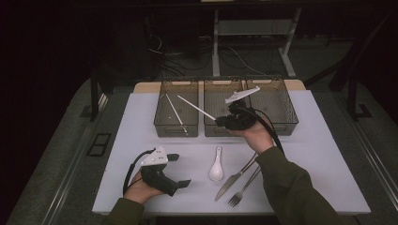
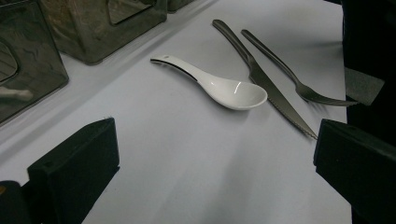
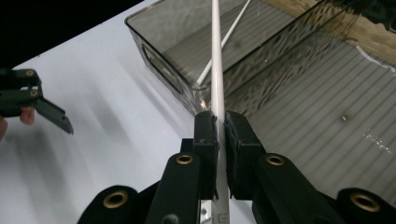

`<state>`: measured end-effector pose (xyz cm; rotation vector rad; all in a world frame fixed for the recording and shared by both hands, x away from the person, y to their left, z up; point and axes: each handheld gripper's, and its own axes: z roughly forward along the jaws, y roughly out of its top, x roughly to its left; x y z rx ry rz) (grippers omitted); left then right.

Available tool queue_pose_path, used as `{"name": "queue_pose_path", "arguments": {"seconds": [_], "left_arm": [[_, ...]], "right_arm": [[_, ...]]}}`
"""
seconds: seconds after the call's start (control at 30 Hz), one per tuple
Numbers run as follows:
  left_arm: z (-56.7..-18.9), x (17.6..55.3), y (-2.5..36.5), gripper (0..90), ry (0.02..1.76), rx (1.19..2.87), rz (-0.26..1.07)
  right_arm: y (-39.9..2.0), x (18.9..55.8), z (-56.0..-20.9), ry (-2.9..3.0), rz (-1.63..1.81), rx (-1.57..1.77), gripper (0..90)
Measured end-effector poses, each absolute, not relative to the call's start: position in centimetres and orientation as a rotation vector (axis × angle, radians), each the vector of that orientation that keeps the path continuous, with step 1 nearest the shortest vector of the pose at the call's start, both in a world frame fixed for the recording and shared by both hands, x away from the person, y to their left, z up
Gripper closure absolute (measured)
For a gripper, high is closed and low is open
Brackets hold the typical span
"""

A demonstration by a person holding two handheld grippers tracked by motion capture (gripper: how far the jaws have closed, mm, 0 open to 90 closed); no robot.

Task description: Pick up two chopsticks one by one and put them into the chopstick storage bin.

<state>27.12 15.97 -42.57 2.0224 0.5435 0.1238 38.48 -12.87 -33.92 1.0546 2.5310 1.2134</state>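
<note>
My right hand-held gripper (image 3: 219, 135) pinches a thin white chopstick (image 3: 216, 56) over the far-left smoky plastic bin (image 1: 176, 108), where one chopstick already lies; the left hand-held gripper (image 1: 180, 169) sits spread; the white ceramic spoon (image 1: 216, 165), steel knife (image 1: 234, 179) and steel fork (image 1: 245, 186) wait on the surface.

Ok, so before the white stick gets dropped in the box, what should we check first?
1. Right gripper shut on the chopstick: ok.
2. Chopstick tip over the left bin: ok, it points toward that bin in the high view.
3. Room in that bin: ok, one other chopstick lies inside.
4. Left gripper out of the way: ok, open and low near the table's front.
5. Spoon, knife and fork clear of the path: ok.
6. Height above the bin rim: cannot tell.
</note>
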Motion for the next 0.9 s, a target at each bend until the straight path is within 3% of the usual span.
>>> {"name": "queue_pose_path", "arguments": {"seconds": [0.47, 0.9], "left_arm": [[-42.5, 27.1, 16.0, 0.0, 0.534, 2.021, 0.127], [-42.4, 27.1, 16.1, 0.0, 0.522, 2.027, 0.125]], "right_arm": [[-8.6, 41.5, -33.3, 2.510, 1.152, 1.076, 83.5], [-5.1, 45.3, -34.8, 2.494, 1.052, 1.170, 83.5]]}}
